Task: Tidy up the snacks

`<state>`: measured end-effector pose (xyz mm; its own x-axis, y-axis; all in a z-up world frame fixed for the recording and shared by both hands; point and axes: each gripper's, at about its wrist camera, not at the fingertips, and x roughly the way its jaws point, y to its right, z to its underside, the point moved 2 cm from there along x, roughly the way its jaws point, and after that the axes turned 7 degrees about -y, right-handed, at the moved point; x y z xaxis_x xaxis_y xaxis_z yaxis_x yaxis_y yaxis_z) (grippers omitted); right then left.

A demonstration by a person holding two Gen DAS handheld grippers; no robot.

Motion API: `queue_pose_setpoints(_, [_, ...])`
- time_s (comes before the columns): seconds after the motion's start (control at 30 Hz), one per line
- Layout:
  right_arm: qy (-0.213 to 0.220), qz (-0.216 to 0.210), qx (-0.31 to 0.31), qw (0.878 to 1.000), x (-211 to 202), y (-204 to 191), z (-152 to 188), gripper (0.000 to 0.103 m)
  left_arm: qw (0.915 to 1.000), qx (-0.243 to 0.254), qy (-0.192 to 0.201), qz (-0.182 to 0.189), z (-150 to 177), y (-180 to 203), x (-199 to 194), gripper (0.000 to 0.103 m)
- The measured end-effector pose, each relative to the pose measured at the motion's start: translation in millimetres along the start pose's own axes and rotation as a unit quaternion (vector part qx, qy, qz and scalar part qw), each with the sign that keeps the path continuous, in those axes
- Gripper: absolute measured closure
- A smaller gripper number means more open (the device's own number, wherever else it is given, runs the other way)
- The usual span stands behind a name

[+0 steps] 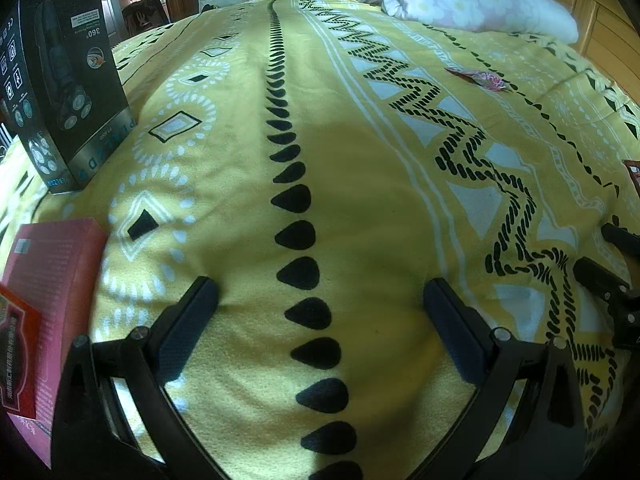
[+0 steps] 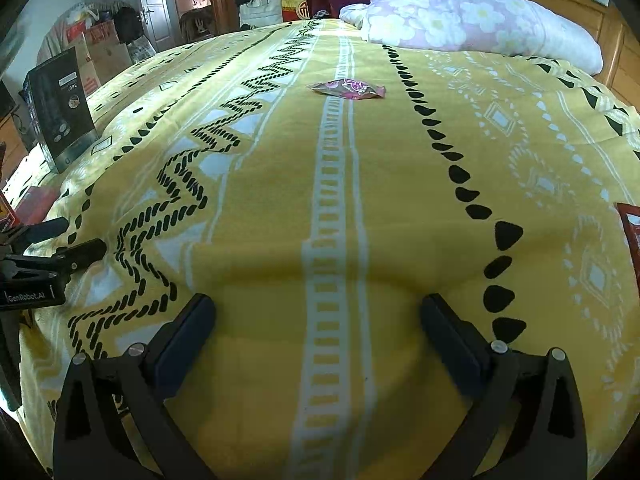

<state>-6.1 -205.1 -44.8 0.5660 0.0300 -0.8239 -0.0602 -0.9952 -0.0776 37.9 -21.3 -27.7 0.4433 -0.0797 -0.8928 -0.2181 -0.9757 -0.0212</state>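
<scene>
A dark box [image 1: 60,80] and a pink box [image 1: 52,280] stand at the bed's [image 1: 360,200] left edge. The snack packet [image 2: 348,89] lies flat mid-bed toward the pillow [image 2: 460,20], long axis crosswise. Left gripper [image 1: 320,312] and right gripper [image 2: 318,330] are both spread, empty.

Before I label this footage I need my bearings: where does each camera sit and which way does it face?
Left wrist: rides the left gripper, facing along its open fingers across the yellow blanket; black shaver box and pink box left, right gripper's fingers at the right edge.
Right wrist: rides the right gripper, open, facing up the blanket toward the floral pillow; left gripper at the left edge.
Both share the snack packet, the shaver box and the pillow.
</scene>
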Motion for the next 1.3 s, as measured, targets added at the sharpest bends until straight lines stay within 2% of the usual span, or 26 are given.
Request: queue_pose_setpoints(1.3, [0.01,-0.01,0.007,1.0,3.4,2.0,-6.4,0.0,1.0,0.001,-0.001,0.001,-0.9,-2.2,3.7,0.0])
